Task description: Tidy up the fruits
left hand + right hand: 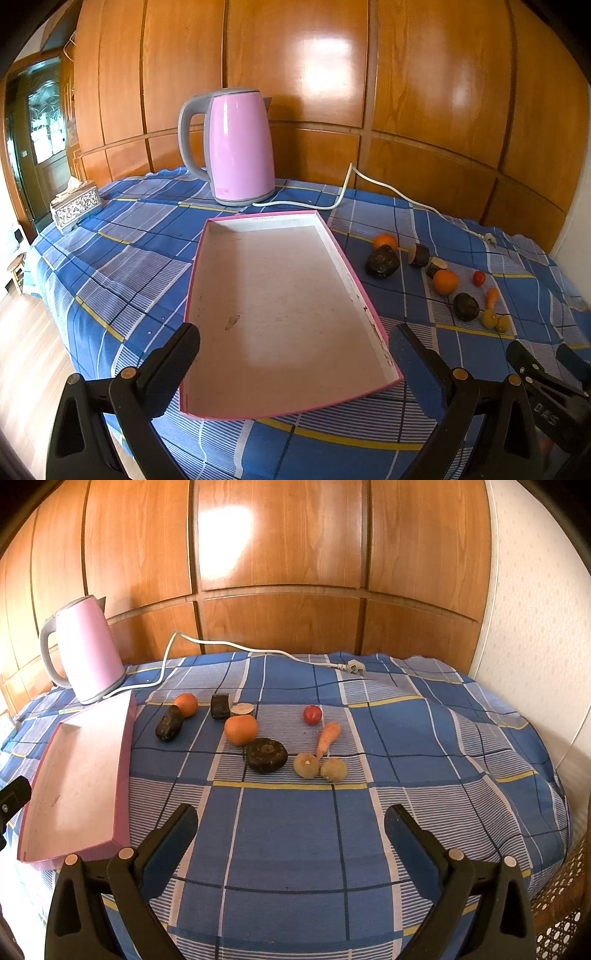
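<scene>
On the surface (295, 830), at 3 o'clock of the empty pink tray (343, 258): fruits (241, 729) scattered, none placed. Both claws released, left claw (293, 350) over the tray, right claw (290, 830) short of fruit. Probably start; next, reaching and clenching one.

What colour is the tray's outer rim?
Pink, with a whitish inside; the tray shows best in the left wrist view.
</scene>
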`<action>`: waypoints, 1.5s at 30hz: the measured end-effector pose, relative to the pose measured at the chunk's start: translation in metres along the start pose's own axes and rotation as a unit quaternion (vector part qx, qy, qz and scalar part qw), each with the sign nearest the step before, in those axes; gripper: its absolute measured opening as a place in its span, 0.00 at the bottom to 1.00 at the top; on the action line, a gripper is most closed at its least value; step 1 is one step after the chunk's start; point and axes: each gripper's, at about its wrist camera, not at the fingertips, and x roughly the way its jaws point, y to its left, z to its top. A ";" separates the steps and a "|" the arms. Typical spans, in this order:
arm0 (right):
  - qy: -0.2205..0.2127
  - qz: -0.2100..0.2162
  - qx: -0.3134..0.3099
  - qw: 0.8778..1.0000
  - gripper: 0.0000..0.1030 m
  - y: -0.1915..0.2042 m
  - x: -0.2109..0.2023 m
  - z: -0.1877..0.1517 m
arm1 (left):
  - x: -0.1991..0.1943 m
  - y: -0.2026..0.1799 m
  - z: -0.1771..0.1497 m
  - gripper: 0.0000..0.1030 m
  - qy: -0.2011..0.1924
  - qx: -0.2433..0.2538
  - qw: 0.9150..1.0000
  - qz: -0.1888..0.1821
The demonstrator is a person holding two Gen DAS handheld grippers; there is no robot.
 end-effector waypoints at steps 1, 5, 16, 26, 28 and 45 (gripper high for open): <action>0.000 0.000 0.000 1.000 1.00 0.000 0.000 0.000 | 0.000 0.000 0.000 1.00 0.000 0.000 1.000 0.000; 0.001 0.001 0.000 1.000 1.00 0.000 0.001 0.000 | 0.001 -0.002 -0.001 1.00 0.002 0.004 1.000 -0.003; 0.015 0.000 0.015 1.000 1.00 -0.014 0.012 -0.001 | 0.008 -0.012 -0.003 1.00 0.016 0.024 0.999 -0.019; 0.038 -0.049 0.068 0.996 1.00 -0.064 0.035 -0.003 | 0.024 -0.029 -0.003 1.00 0.066 0.042 0.989 -0.123; 0.042 -0.060 0.076 0.994 1.00 -0.075 0.037 -0.004 | 0.028 -0.037 -0.001 1.00 0.073 0.058 0.987 -0.129; 0.071 -0.113 0.108 0.985 1.00 -0.131 0.064 -0.025 | 0.078 -0.071 0.042 1.00 0.134 0.116 0.964 -0.197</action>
